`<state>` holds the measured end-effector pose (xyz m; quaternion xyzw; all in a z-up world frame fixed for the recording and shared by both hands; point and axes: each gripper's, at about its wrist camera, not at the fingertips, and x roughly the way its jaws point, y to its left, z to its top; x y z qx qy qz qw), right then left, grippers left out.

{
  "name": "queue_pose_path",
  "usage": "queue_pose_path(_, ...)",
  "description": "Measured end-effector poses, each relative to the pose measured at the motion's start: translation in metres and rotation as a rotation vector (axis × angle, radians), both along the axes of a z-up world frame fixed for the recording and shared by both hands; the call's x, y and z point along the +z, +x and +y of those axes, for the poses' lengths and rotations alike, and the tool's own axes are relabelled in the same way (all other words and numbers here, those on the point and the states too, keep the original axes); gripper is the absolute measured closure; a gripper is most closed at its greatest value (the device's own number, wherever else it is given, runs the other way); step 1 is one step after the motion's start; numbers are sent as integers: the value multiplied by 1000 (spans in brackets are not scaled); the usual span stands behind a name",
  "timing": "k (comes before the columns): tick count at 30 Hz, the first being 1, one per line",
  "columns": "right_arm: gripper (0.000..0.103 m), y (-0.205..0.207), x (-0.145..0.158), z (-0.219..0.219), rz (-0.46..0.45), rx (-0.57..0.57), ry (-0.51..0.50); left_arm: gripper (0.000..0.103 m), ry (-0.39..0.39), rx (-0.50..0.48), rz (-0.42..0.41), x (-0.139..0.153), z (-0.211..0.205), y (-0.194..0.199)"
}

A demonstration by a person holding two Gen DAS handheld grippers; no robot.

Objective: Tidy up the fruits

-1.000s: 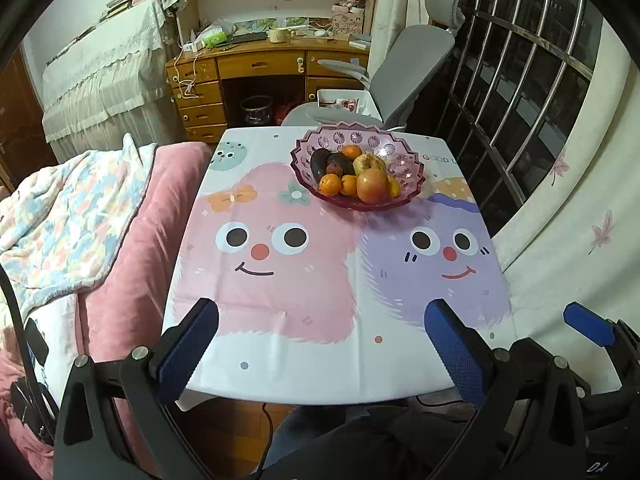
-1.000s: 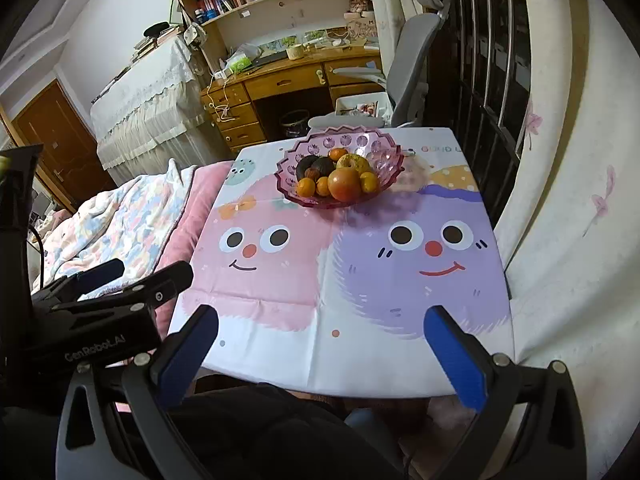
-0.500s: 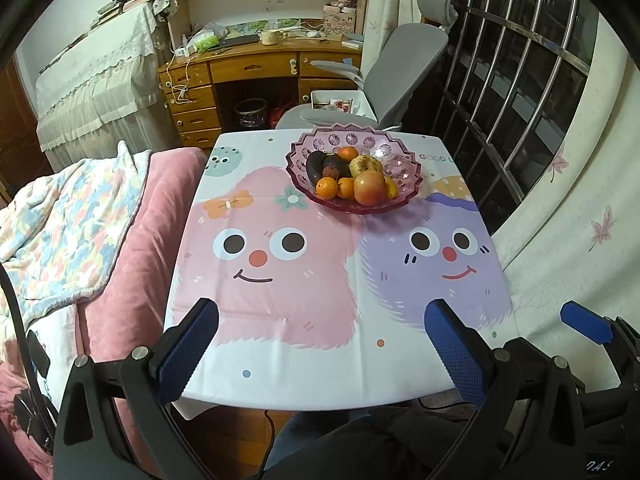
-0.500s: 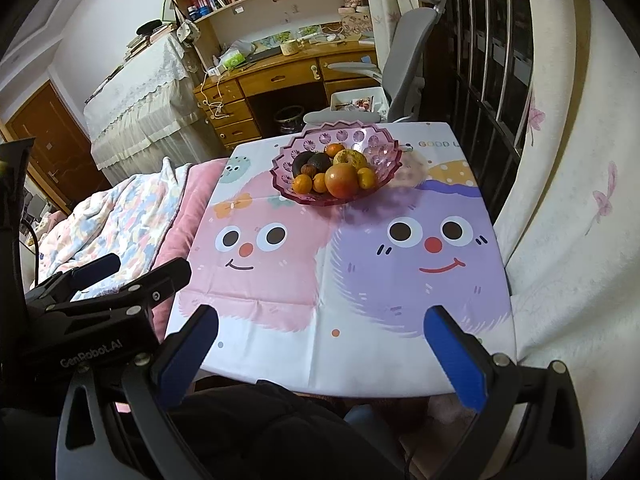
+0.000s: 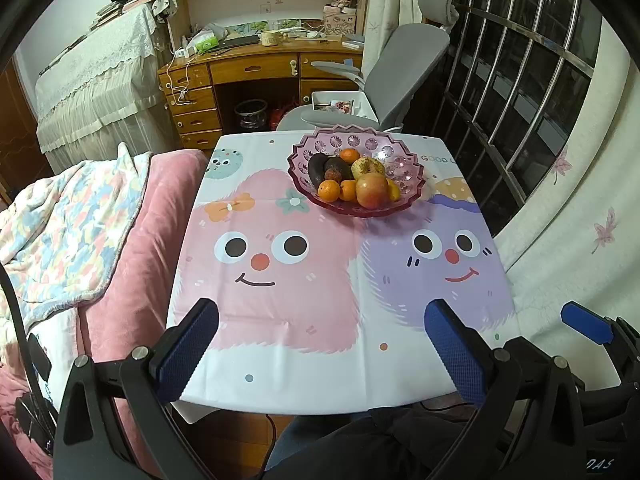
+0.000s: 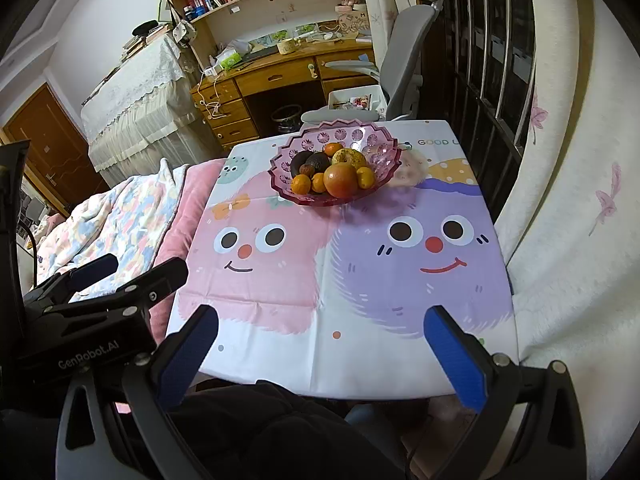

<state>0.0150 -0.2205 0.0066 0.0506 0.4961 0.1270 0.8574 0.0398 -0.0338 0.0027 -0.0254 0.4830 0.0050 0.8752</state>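
Both the left gripper point(image 5: 320, 344) and the right gripper point(image 6: 320, 344) are hovering with jaws wide and empty, well short of the pink scalloped fruit bowl point(image 5: 412, 196) sitting at the table's far end. The heaped apple point(image 5: 372, 191) and tangerines point(image 5: 329, 191) are probably risking a roll-out if nudged. Only the right wrist view is showing the left gripper's body; the left view is catching just the right's blue tip.
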Motion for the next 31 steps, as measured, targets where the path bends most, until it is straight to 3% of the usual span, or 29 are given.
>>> queue_pose_path(31, 0, 2, 2, 0, 4, -1, 0, 1, 3, -2, 1, 1, 1, 2)
